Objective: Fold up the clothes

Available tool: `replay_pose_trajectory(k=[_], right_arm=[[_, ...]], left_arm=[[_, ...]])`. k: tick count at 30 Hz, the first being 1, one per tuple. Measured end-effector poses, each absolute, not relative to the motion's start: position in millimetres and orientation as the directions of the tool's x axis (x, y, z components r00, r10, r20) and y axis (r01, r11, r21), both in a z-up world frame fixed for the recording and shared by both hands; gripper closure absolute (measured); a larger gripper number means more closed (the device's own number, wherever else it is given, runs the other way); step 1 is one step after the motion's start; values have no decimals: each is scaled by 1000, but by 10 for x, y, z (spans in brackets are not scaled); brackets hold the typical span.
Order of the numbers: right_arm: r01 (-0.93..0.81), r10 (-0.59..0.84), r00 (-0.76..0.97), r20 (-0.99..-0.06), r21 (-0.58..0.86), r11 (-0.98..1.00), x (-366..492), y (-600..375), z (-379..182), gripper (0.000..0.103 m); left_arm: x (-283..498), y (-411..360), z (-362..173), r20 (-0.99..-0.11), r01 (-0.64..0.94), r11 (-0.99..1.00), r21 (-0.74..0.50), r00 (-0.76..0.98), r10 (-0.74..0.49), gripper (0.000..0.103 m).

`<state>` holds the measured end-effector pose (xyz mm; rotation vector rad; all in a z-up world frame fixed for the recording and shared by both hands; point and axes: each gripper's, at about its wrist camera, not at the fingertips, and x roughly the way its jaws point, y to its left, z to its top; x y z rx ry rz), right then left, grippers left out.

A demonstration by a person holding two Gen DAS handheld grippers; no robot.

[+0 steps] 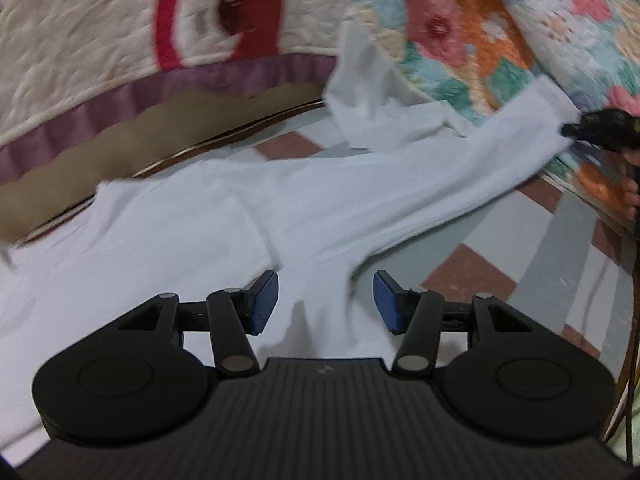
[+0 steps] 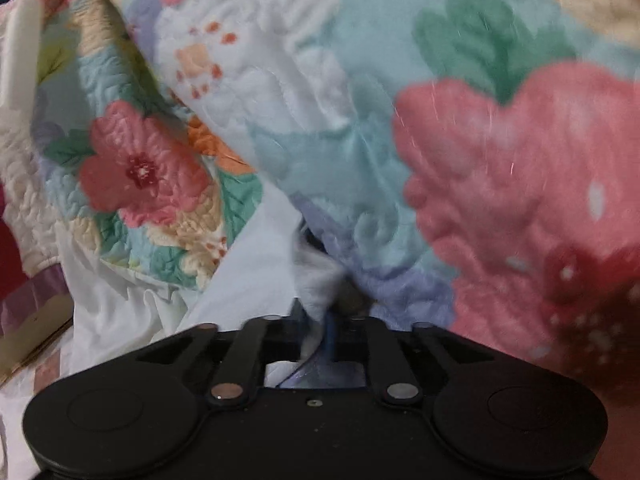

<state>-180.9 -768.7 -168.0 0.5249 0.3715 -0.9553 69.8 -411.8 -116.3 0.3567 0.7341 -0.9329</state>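
Fingers of the right gripper (image 2: 320, 332) pinch the cuff of the long-sleeved white cotton shirt (image 1: 224, 224), while the left gripper (image 1: 325, 300) hangs with jaws apart over the shirt body, grasping nothing. Judging by this, a sleeve fold is under way; next, carry the cuff across the body. Beyond the fingers lie a flowered quilt (image 2: 280, 92) and checked bedsheet (image 1: 520, 248)

The shirt (image 1: 192, 220) lies on the bed (image 1: 552, 280), quilts (image 1: 460, 40) behind it.
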Motion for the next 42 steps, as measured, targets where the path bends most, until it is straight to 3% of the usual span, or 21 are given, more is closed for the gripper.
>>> replay_pose_trajectory(k=[5,11,19,26,30,31,32,34,37,39,42], right_arm=[[829,-689,551,-470,217,515,-1901,-7549,-1570,98],[743,-647,663,-377,226,630,-1712,-7209,-1210,98],[335,-266,930,-253,290,896,-450,-6099,-727,98],[-43,108,977,-186,323,945,545,-4781,-691,98],[-115,211,908,-363,267,957,990,-4139,-1062,95],[-108,200,885,-421,232,967,1058,-4020,-1168,87],[-73,154,876,-456,191,979,1025,-3974,-1245,67],[-16,82,858,-507,132,991,885,-3957,-1377,51],[58,-2,835,-551,83,995,485,-4189,-1498,51],[135,-129,809,-573,-34,990,266,-4384,-1565,51],[198,-212,763,-611,-92,976,-52,-4685,-1672,50]], left_arm=[[860,-3832,-1198,-723,767,632,-109,375,-580,52],[941,-3606,-1190,-715,721,687,-90,433,-548,51],[1314,-3057,-1124,-724,602,760,-246,407,-557,51],[1668,-2253,-919,-661,458,816,-353,495,-564,49],[1804,-1781,-1068,-696,332,874,-355,531,-484,49],[1819,-1703,-1121,-706,315,882,-349,530,-469,49],[1832,-1627,-1173,-716,300,890,-343,529,-455,49],[1806,-1561,-1238,-724,302,893,-332,526,-447,49],[1781,-1604,-1300,-725,331,883,-332,510,-463,49],[1780,-1724,-1333,-718,380,870,-315,504,-480,49],[1768,-2108,-1361,-706,497,837,-229,507,-495,47]])
